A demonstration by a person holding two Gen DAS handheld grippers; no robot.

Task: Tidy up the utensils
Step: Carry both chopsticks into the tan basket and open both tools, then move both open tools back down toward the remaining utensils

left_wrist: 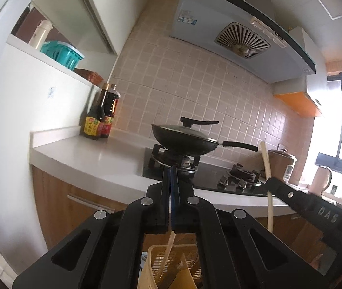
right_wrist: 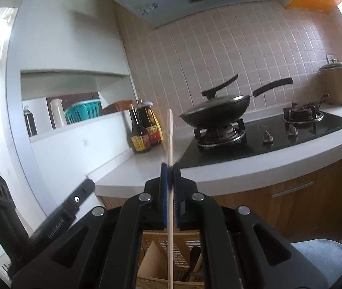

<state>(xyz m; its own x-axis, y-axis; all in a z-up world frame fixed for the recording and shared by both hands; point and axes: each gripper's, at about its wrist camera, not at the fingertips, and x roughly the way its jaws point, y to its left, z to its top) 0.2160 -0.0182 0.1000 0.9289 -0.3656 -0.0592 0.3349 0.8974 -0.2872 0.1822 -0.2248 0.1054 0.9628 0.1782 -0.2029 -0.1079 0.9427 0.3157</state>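
Note:
My right gripper (right_wrist: 170,167) is shut on a pale wooden utensil handle (right_wrist: 170,134) that stands upright between its blue pads; it runs down into a beige slotted utensil holder (right_wrist: 185,245) below. The same handle (left_wrist: 266,161) and the right gripper (left_wrist: 271,183) show at the right of the left wrist view. My left gripper (left_wrist: 170,171) is shut on a thin pale stick (left_wrist: 168,243) that hangs down into the beige holder (left_wrist: 156,257). The left gripper (right_wrist: 84,187) shows at the left of the right wrist view.
A black wok with a lid (left_wrist: 185,139) sits on the gas hob (right_wrist: 267,134). Two sauce bottles (left_wrist: 98,118) stand on the white counter (left_wrist: 93,159). A rice cooker (right_wrist: 337,84) stands at the right. Wooden cabinet fronts (right_wrist: 291,192) lie below the counter.

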